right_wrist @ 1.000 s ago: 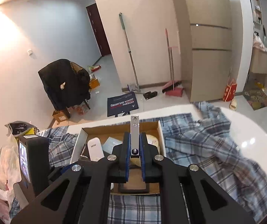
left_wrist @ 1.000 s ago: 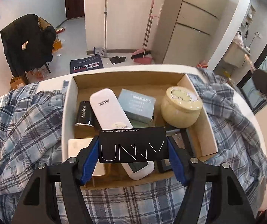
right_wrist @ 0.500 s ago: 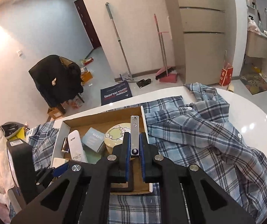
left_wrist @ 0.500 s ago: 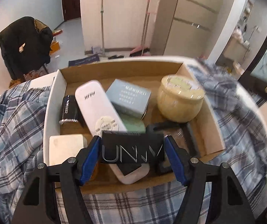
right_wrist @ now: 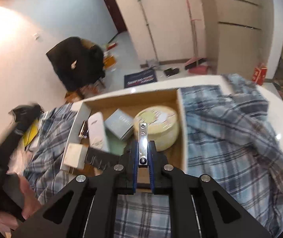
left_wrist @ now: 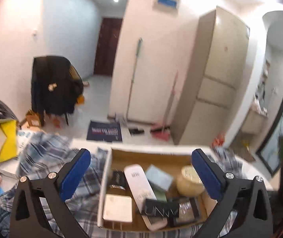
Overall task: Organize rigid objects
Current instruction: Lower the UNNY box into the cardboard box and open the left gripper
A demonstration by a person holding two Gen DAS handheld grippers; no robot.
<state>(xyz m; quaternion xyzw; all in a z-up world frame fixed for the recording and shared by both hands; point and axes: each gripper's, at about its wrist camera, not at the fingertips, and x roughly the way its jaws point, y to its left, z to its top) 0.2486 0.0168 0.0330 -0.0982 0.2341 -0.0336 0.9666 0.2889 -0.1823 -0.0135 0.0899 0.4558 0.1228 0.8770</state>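
Note:
A cardboard box [left_wrist: 104, 180] [right_wrist: 178, 119] sits on a plaid shirt on the white table. In it lie a black UNNY box [left_wrist: 160, 208] [right_wrist: 99, 158], a white AUX remote [left_wrist: 139, 182] [right_wrist: 96, 130], a grey-blue box [left_wrist: 159, 177] [right_wrist: 119, 124], a cream round tin [left_wrist: 189, 180] [right_wrist: 157, 123], a white square box [left_wrist: 117, 208] [right_wrist: 75, 154] and a small black case [left_wrist: 118, 179]. My left gripper [left_wrist: 141, 168] is open and empty above the box. My right gripper [right_wrist: 143, 152] is shut on a metal nail clipper [right_wrist: 143, 142], over the box's near right part.
The plaid shirt [right_wrist: 230, 138] [left_wrist: 48, 158] covers the table on both sides of the box. A yellow bag [left_wrist: 0, 138] and papers lie at the left. Beyond the table are a black-draped chair [left_wrist: 56, 85], brooms and a fridge [left_wrist: 218, 75].
My left gripper has opened, let the UNNY box drop into the box's front, and lifted back. My right gripper with the clipper has moved closer over the box.

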